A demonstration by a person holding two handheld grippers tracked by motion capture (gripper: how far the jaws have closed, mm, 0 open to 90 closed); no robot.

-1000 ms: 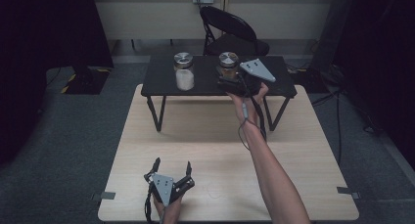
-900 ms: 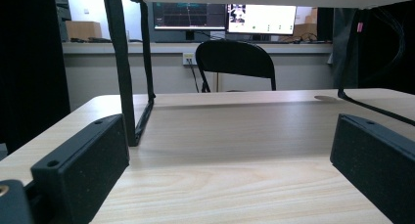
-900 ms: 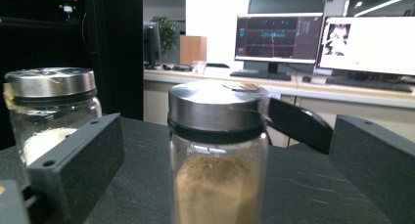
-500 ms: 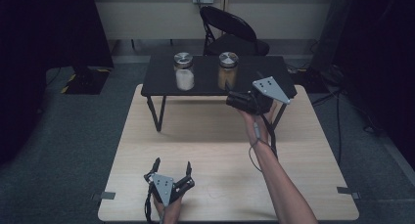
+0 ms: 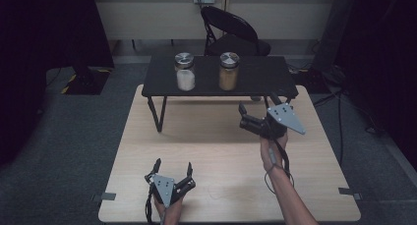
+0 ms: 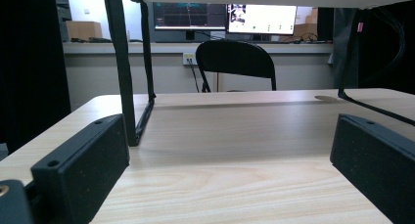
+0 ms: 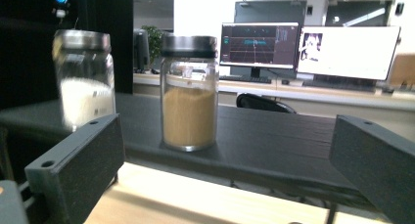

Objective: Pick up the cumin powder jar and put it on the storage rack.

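High view: the right gripper (image 5: 252, 118) hangs over the light wooden table (image 5: 216, 151), jaws spread and empty, short of the low black shelf (image 5: 255, 77) carrying the brown-filled glass jar (image 5: 228, 70) and white-filled glass jar (image 5: 185, 71). The left gripper (image 5: 173, 168) rests near the table's front edge, jaws released.

Left gripper view: black shelf legs (image 6: 128, 72) and a black folding chair (image 6: 235, 60).

Right gripper view: the brown-filled jar (image 7: 189, 93) stands upright between the parted jaws, well apart from them.

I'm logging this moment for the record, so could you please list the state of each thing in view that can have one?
Left hand-held gripper: open, empty, low over the wooden table.
Right hand-held gripper: open, empty, in front of the black stand.
Brown-powder jar: upright, lid on, on the stand.
White-powder jar: upright, lid on, on the stand.
Folding chair: unfolded, unoccupied.
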